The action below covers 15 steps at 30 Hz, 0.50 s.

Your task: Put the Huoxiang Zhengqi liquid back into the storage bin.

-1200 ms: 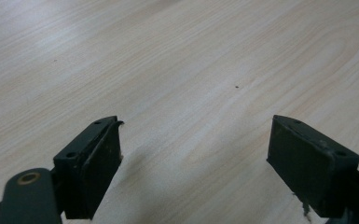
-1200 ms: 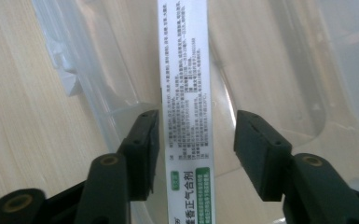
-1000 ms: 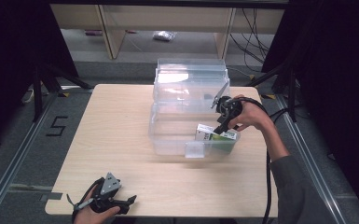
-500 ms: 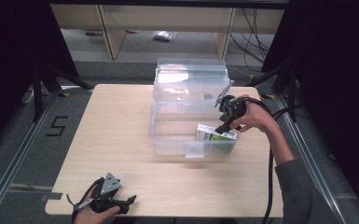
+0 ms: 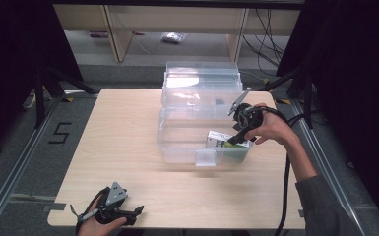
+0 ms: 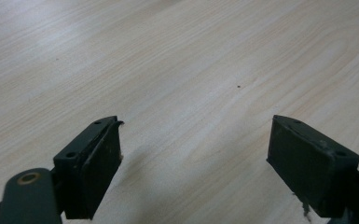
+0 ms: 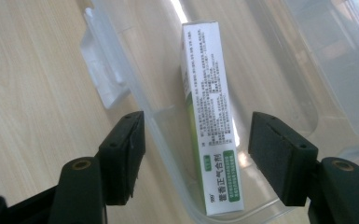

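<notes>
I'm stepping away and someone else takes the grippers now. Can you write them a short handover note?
Right gripper: open, above the near right corner of the clear bin, jaws either side of the box without touching it.
Left gripper: open, holding nothing, low over the table at its near left edge.
Box: white and green, lying on its edge inside the bin against the near wall.
Done: the box is in the bin and released.
Left: probably draw the right gripper back; the bin's lid stands open behind, so closing may follow.
</notes>
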### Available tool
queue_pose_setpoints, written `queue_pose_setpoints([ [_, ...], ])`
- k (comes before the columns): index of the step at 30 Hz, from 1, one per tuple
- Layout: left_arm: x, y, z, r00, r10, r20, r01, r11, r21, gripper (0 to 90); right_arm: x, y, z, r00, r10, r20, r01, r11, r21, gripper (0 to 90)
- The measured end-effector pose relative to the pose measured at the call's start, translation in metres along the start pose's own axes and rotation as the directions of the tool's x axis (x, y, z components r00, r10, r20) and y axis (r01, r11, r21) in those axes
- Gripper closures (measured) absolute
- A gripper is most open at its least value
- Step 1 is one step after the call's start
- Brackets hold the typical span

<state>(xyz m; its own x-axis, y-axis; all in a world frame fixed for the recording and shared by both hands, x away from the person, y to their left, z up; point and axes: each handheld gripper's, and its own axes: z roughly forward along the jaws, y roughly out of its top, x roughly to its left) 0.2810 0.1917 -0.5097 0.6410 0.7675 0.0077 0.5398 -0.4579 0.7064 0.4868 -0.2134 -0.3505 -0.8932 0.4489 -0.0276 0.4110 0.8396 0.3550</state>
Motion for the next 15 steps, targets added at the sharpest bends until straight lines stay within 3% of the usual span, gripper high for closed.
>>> queue_pose_setpoints([
  [6, 0.000, 0.000, -0.001, 1.0000, -0.003, -0.003, 0.003, 1.0000, 0.006, 16.7, 0.005, -0.004, -0.001, 0.9997, -0.020, -0.012, 0.019, 1.000, -0.018, 37.3],
  [7, 0.000, 0.000, 0.000, 1.0000, -0.003, -0.003, 0.003, 1.0000, -0.001, 16.7, 0.007, -0.005, -0.001, 1.0000, 0.001, -0.008, -0.001, 1.000, -0.018, 36.9],
  [15, 0.000, 0.000, 0.000, 1.0000, -0.004, -0.003, 0.004, 1.0000, 0.000, 16.7, 0.012, -0.011, -0.002, 0.9999, 0.001, -0.012, -0.002, 0.998, -0.059, 35.2],
])
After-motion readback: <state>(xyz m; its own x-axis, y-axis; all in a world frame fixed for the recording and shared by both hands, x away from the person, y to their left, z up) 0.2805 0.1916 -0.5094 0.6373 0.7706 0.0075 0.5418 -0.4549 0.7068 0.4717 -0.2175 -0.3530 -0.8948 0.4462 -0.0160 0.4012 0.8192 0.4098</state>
